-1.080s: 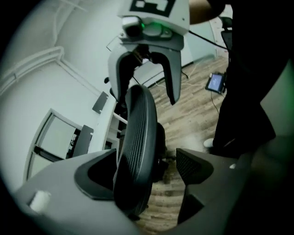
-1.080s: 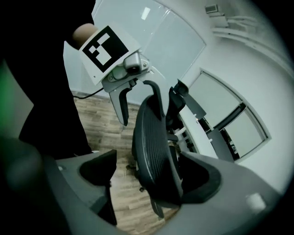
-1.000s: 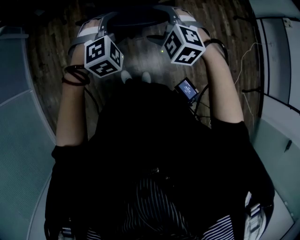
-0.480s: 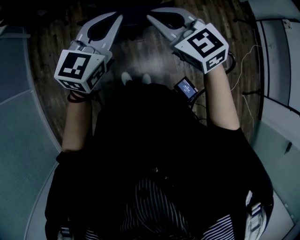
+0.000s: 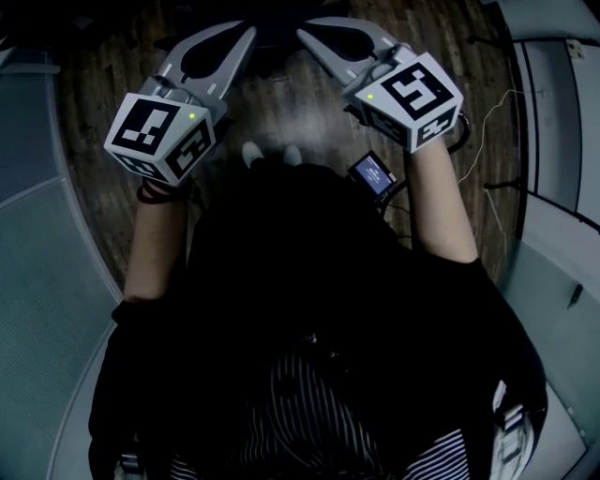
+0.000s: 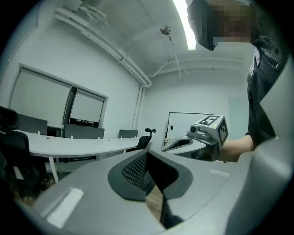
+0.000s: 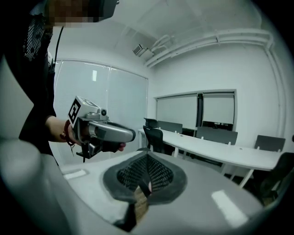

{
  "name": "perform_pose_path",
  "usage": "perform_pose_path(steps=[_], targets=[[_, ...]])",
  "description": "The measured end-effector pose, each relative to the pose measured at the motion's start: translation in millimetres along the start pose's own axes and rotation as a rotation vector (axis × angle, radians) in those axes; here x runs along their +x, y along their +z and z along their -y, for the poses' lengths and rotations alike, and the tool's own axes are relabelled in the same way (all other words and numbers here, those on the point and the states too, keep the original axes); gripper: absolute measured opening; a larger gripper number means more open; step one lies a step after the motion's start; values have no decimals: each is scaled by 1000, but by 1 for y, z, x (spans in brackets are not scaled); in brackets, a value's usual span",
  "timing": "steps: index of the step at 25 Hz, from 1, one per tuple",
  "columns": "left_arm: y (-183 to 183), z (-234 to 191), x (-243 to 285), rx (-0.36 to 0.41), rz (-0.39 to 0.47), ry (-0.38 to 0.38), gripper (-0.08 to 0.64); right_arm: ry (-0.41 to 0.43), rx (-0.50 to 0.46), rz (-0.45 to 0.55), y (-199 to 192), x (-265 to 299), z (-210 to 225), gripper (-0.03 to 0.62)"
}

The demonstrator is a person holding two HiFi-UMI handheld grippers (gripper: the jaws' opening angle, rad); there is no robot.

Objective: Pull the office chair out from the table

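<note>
Your left gripper point(image 5: 246, 36) and right gripper point(image 5: 305, 36) both have their jaws pressed together on nothing; the office chair point(image 5: 274, 23) lies just ahead of and a little below both tips, its dark mesh showing past each pair of jaws; its back seems to run crosswise between them; neither hand looks nearer.

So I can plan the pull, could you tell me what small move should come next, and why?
Probably open both tools first. The left tool and right tool have just closed on nothing, held up near the dark office chair ahead, so neither could take hold of it as they are.
</note>
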State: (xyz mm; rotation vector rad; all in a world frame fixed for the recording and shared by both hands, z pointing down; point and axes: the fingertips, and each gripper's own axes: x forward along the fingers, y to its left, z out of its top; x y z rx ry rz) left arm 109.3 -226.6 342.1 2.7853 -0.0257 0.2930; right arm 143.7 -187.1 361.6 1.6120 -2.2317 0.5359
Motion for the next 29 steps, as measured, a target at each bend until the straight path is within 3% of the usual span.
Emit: perform_pose_path(steps=[29], targets=[[-18, 17, 18, 142, -84, -41, 5, -21, -50, -41, -18, -7, 13, 0]])
